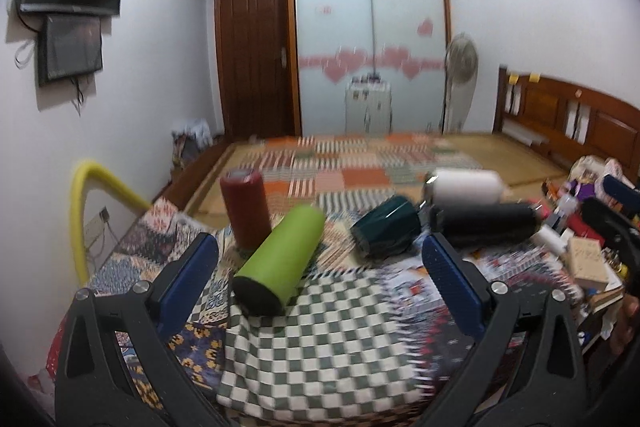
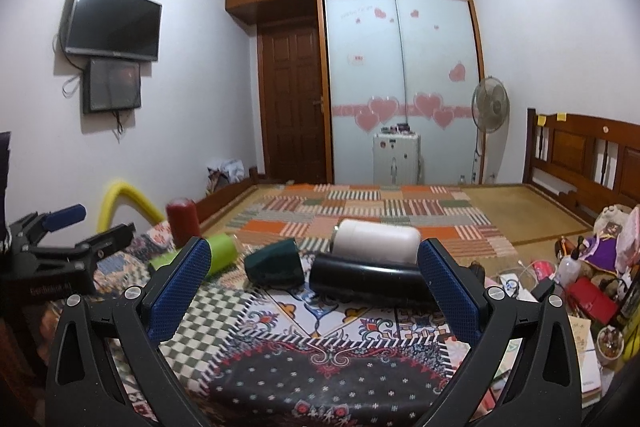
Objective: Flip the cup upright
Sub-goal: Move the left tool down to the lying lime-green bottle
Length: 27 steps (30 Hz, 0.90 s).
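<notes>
Four cups lying, green (image 1: pixel 280 259), teal (image 1: pixel 386 229), white (image 1: pixel 466 187), black (image 1: pixel 486 225), one red upright (image 1: pixel 244 211)

No legible text or labels anywhere.

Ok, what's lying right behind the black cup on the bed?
A white cup lies on its side directly behind the black cup, which also lies on its side and hides the white one's lower edge, so I cannot tell whether they touch. Beyond them is the patchwork blanket.
</notes>
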Motion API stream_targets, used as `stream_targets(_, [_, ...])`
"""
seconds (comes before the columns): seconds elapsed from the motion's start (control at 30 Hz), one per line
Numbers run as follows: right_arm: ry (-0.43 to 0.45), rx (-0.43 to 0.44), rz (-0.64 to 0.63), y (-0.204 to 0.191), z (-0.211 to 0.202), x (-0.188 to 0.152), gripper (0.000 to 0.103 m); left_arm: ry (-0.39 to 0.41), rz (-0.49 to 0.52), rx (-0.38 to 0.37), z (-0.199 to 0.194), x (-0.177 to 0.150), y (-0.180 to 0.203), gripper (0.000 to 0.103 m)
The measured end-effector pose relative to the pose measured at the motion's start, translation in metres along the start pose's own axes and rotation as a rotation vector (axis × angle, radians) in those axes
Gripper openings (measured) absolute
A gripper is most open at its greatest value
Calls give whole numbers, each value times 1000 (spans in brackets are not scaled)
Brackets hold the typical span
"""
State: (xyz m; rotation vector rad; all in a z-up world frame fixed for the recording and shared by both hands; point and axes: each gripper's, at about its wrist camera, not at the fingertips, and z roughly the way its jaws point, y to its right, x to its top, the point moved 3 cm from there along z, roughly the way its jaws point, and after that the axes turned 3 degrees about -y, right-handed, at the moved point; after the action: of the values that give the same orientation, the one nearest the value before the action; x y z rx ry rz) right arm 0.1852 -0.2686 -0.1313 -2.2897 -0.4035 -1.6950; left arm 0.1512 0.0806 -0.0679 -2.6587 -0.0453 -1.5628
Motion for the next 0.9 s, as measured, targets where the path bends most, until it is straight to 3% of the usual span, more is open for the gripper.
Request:
stream_targets(0.27, [-84, -22, -34, 7, 48, -7, 103, -250, 31, -21, 102, 3, -37, 103])
stream_targets(0.47, [-124, -9, -46, 5, 70, -13, 103, -457, 27, -79, 176, -5, -50, 95])
stream_targets(0.67, [-157, 11, -54, 2, 86, -23, 103, -592, 4, -117, 215, -12, -50, 92])
stream_targets(0.9, [-166, 26, -48, 4, 94, -25, 103, -730, 25, -130, 238, -18, -39, 79])
